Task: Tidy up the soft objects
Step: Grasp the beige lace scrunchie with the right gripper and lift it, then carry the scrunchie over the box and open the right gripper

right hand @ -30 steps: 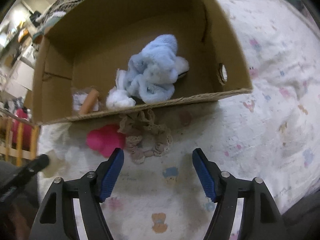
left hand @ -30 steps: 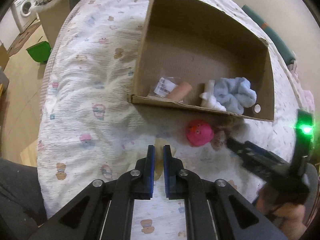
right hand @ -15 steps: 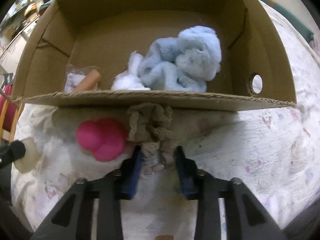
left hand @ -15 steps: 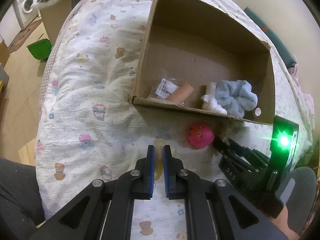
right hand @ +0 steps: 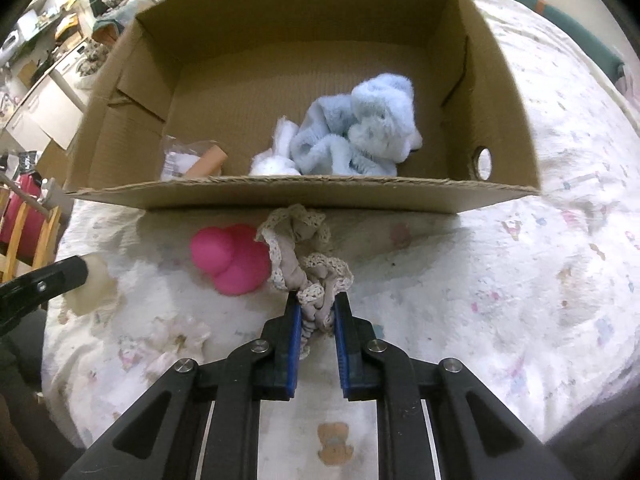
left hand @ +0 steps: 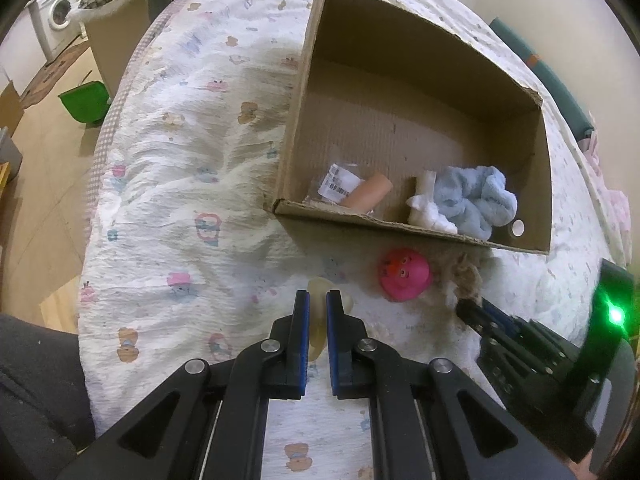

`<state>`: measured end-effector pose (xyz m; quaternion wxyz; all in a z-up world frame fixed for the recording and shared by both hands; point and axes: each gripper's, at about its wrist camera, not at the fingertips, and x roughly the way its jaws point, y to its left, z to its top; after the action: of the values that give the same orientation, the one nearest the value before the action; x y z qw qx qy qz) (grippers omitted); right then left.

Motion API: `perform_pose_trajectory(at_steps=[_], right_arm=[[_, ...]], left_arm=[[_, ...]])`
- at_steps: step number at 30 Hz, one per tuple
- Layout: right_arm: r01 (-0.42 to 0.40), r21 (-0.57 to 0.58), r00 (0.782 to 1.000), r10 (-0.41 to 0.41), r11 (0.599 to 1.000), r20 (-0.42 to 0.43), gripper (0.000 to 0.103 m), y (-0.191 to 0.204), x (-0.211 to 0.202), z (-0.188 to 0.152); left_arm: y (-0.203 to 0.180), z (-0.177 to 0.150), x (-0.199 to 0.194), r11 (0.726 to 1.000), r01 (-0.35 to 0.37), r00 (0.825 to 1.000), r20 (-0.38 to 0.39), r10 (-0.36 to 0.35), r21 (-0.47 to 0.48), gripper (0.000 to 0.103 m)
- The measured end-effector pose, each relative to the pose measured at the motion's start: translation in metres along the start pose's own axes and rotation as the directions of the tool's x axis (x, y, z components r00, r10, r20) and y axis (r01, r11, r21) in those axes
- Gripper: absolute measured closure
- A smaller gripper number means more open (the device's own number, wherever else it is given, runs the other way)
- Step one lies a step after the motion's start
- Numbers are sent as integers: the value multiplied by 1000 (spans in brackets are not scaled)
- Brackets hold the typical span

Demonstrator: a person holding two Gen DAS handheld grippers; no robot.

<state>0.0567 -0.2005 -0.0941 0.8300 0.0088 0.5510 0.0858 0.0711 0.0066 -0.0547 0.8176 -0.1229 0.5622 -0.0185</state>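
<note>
right gripper [right hand: 316, 312] clamped on lace scrunchie [right hand: 308, 256] — beside cardboard box [right hand: 304, 194]

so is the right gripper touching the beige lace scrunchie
Touching: the right wrist view shows the right gripper with both blue pads pressed against the beige lace scrunchie bunched between them.

Matt brown corrugated cardboard for the box [right hand: 304, 196], raw fluted edge along the near wall. Fluffy pale-blue plush cloth [right hand: 360, 132] inside at centre right, beside soft white fabric [right hand: 274, 160] and a smooth peach-coloured tube [left hand: 368, 196] in crinkled clear plastic. Smooth, slightly shiny pink rubbery toy [right hand: 230, 258] at centre left. Beige lace-trimmed cloth [right hand: 304, 252], open-weave edging. Crinkled white printed cotton bedspread [right hand: 500, 280]. Matt black plastic fingers [right hand: 282, 344] with blue ribbed pads and bright metal rivets, lower centre.
</note>
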Motion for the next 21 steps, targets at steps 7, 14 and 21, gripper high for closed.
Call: perform_pose_trajectory(at_steps=[7,14,21], right_arm=[[-39,35,999,38,999,32,86,-7,-25,-13],[-79,37,990,74,996,119,86,-11,-55,-13],[-110,8,968,105,994,226,86,-6,-92,-2]], left_arm=[[-2,1,-8,1000,-20,999,50,19,16,95],[-8,2,-26,998,-38,990,141,31,48,95],[-18,-4,-45,993,-51,975,223,26,106,95]])
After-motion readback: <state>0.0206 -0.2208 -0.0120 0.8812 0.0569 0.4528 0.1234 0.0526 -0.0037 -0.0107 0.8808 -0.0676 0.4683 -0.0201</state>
